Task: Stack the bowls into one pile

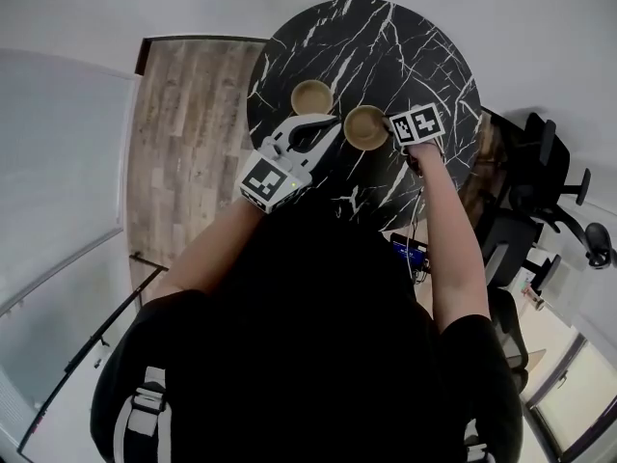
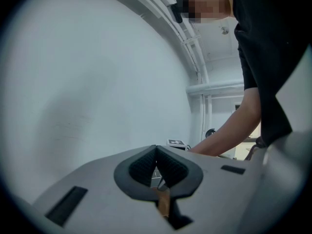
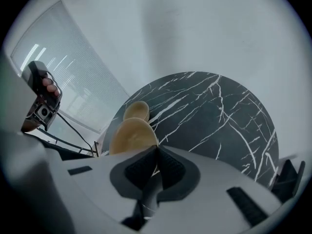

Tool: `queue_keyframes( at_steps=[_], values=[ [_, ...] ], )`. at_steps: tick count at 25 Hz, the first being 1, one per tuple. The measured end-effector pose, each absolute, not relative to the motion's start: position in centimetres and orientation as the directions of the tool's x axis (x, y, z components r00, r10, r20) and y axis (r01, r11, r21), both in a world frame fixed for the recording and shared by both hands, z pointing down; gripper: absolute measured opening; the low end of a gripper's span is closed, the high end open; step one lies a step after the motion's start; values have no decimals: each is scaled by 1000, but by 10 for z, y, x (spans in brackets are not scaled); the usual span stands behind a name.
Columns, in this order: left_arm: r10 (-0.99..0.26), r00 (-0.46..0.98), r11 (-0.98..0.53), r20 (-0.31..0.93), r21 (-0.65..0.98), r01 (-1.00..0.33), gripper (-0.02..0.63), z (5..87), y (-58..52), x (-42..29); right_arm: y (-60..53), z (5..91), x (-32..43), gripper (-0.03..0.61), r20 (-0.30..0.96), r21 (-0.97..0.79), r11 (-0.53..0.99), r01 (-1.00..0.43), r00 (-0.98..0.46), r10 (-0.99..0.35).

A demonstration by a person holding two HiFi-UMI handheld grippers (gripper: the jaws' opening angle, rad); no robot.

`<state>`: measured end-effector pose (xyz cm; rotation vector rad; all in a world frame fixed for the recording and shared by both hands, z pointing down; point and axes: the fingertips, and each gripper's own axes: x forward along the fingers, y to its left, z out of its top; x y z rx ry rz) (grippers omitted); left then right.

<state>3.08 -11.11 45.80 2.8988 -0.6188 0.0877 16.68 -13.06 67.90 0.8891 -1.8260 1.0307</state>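
Two tan bowls are over a round black marble table (image 1: 424, 46). One bowl (image 1: 311, 96) (image 3: 137, 110) sits on the table at the far left. My right gripper (image 1: 390, 129) (image 3: 156, 150) is shut on the near rim of the other bowl (image 1: 365, 126) (image 3: 130, 136), which hangs tilted just off the tabletop, to the right of the first. My left gripper (image 1: 334, 124) (image 2: 156, 149) points level with its pads pressed together and nothing gripped. Its tip lies between the two bowls. A tan sliver shows through the gap behind its pads.
Black office chairs (image 1: 545, 167) stand right of the table. Wooden floor (image 1: 183, 133) and a glass partition (image 1: 58, 162) lie to the left. In the left gripper view the person's right arm (image 2: 234, 130) crosses in front of a white wall.
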Motion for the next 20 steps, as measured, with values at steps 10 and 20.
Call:
queue_keyframes(
  at_steps=[10, 20],
  values=[
    [-432, 897, -885, 93, 151, -441, 5, 465, -141, -26, -181, 678, 109, 6, 910, -280, 461, -842, -385, -152],
    [-443, 891, -875, 101, 166, -455, 5, 478, -168, -73, -217, 703, 56, 8, 920, -287, 466, -837, -376, -109]
  ],
)
